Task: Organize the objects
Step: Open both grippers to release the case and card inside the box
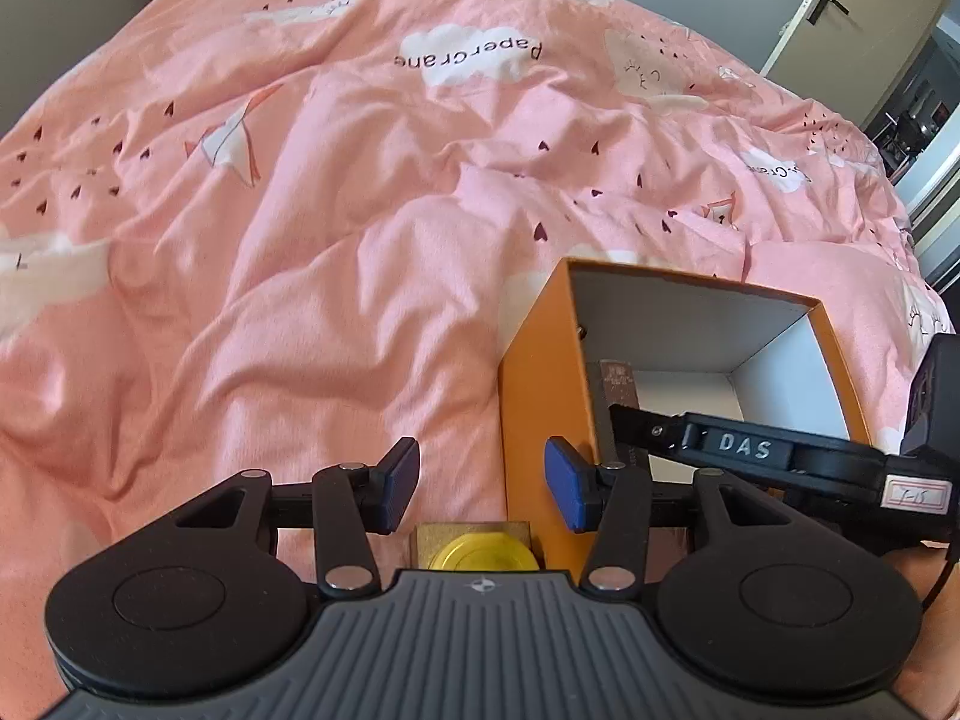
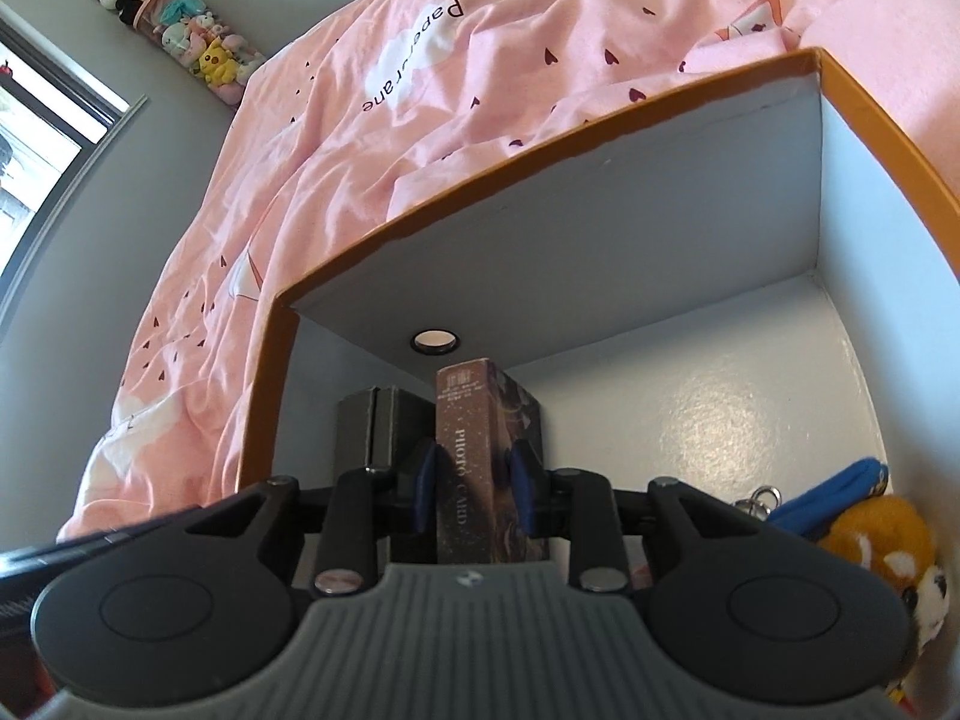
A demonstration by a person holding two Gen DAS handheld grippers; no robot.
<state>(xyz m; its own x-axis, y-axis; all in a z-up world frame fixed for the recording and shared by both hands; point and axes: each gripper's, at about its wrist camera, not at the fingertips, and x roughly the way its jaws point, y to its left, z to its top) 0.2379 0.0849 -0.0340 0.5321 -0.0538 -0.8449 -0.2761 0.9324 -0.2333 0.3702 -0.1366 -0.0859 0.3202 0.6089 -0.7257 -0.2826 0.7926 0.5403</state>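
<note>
An orange box [image 1: 540, 390] with a white inside lies open on the pink bedspread. In the right wrist view a brown photo card box [image 2: 468, 456] stands upright on the orange box's floor [image 2: 720, 420], beside a dark grey case [image 2: 372, 426]. My right gripper [image 2: 474, 480] straddles the card box with its blue pads close to both sides and a thin gap showing, so it reads as open. My left gripper [image 1: 480, 480] hangs open and empty just outside the orange box's left wall, above a yellow round lid [image 1: 486, 558] on a tan square.
A blue strap with a metal ring [image 2: 828, 492] and an orange plush toy [image 2: 876, 534] lie in the box's right corner. A round hole [image 2: 433, 341] pierces its far wall. The rumpled bedspread [image 1: 300, 240] stretches left and ahead. A door [image 1: 840, 0] stands at the far right.
</note>
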